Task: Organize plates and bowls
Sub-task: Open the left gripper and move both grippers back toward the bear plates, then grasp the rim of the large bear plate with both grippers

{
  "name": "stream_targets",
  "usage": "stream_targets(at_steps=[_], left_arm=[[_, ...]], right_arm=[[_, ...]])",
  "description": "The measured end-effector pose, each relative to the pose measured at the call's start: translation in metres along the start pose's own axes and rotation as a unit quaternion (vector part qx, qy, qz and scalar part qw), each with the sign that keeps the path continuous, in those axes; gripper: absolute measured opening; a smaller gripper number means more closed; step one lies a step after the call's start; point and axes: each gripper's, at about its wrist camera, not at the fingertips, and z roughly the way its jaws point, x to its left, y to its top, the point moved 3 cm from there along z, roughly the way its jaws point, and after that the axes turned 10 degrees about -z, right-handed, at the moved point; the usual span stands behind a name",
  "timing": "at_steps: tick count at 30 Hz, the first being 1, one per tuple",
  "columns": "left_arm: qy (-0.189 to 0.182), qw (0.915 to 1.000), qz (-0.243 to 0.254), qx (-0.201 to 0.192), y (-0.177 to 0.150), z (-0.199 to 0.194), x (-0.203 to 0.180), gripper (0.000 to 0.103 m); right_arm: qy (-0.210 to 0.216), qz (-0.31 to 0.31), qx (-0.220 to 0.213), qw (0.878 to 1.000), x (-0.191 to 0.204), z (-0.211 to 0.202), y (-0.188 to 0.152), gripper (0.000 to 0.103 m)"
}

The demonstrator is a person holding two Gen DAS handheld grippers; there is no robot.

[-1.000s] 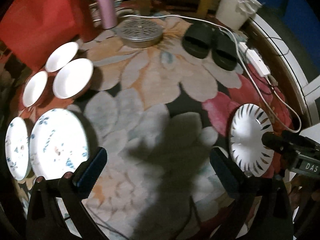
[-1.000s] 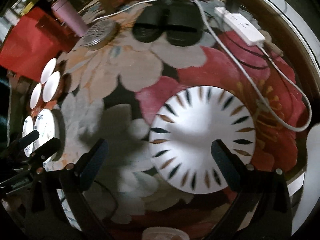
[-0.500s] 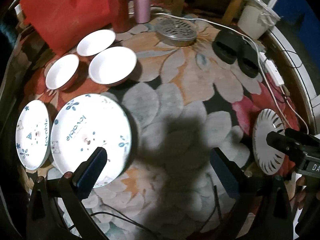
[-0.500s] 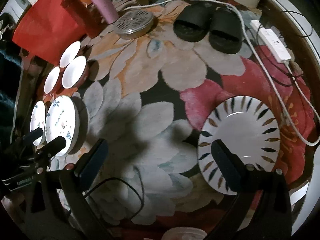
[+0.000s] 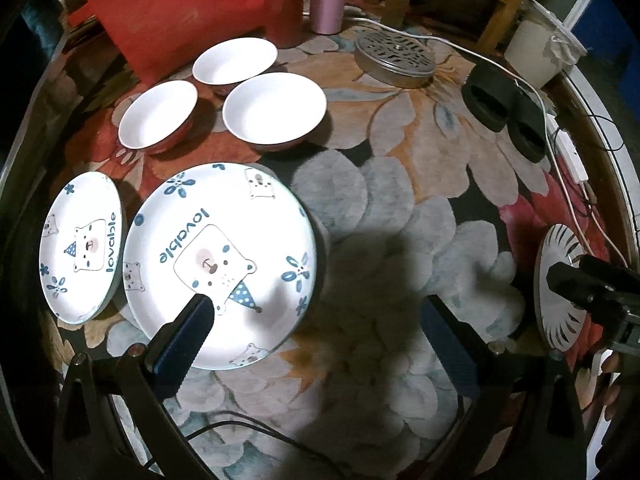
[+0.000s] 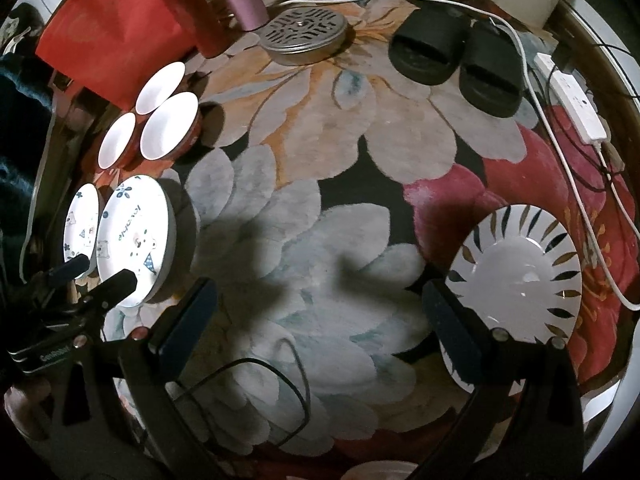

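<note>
Nothing looks stacked yet: three bowls [image 5: 224,92] sit upper left, two bear plates [image 5: 220,264] lower left, the striped plate [image 6: 520,276] far right, while left gripper [image 5: 320,336] and right gripper [image 6: 320,320] hover wide open, empty

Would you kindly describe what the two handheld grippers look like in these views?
Both the left gripper and the right gripper have black angular frames with two long fingers faced in dark blue pads, and small silver bolts near the finger bases. The left gripper's body carries white lettering, partly readable, in the right wrist view. A thin black cable loops over the rug below.
</note>
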Motion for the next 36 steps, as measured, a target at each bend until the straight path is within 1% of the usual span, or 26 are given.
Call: stream_targets(at_steps=[10, 18, 26, 36], left_arm=[[0.009, 0.9997, -0.02, -0.006, 0.0, 0.002, 0.023, 0.103], [0.02, 0.9991, -0.038, -0.002, -0.003, 0.009, 0.041, 0.103], [0.026, 0.9978, -0.06, -0.002, -0.003, 0.012, 0.062, 0.103], [0.034, 0.996, -0.083, 0.0, -0.003, 0.017, 0.086, 0.102]], right_arm=[[0.007, -0.024, 0.002, 1.0, 0.022, 0.011, 0.009, 0.103], [0.011, -0.048, 0.006, 0.999, 0.038, 0.021, 0.013, 0.103], [0.024, -0.071, 0.028, 0.997, 0.061, 0.04, 0.016, 0.103], [0.021, -0.102, 0.043, 0.994, 0.085, 0.057, 0.019, 0.103]])
